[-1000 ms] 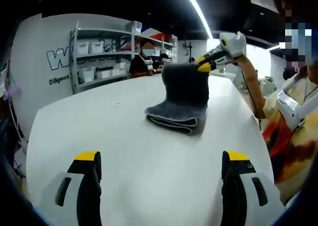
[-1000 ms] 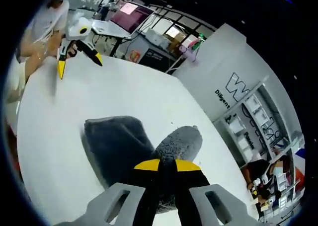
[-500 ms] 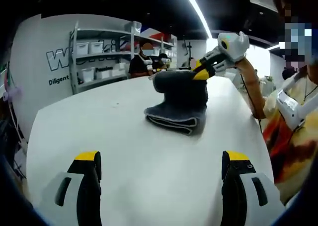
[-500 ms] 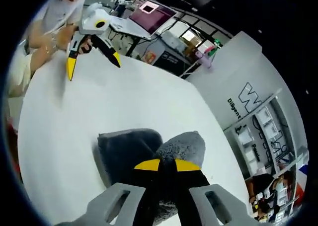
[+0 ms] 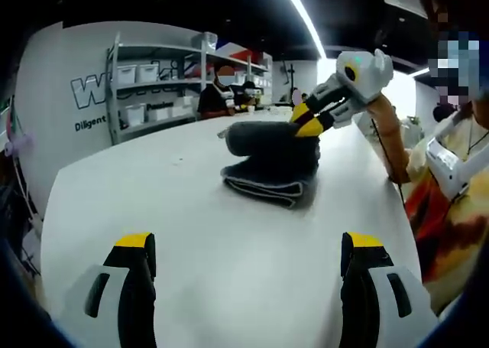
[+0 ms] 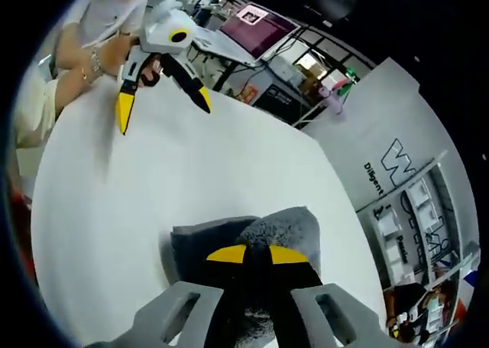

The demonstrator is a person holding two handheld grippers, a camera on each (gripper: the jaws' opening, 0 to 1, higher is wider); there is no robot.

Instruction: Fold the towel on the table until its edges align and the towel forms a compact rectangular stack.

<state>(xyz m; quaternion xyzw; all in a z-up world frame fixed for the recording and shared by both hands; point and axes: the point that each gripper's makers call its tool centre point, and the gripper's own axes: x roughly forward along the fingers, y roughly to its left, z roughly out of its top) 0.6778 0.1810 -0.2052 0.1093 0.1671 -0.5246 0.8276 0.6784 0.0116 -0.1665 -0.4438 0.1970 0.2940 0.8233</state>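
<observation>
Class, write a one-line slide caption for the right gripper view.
Right gripper pinches a grey towel fold over the white table; open left gripper hovers beyond.

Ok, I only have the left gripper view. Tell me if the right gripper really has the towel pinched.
Observer: Yes. In the right gripper view the right gripper is shut on a fold of the grey towel, yellow tips together.
Operator: Now tell me how my left gripper looks from that side.
Observer: The left gripper hangs over the far part of the white table, jaws spread wide, holding nothing.
Operator: Describe what lies under the lifted fold.
Observer: A darker, flatter layer of towel lies on the table, sticking out to the left of the pinched fold in the right gripper view.
</observation>
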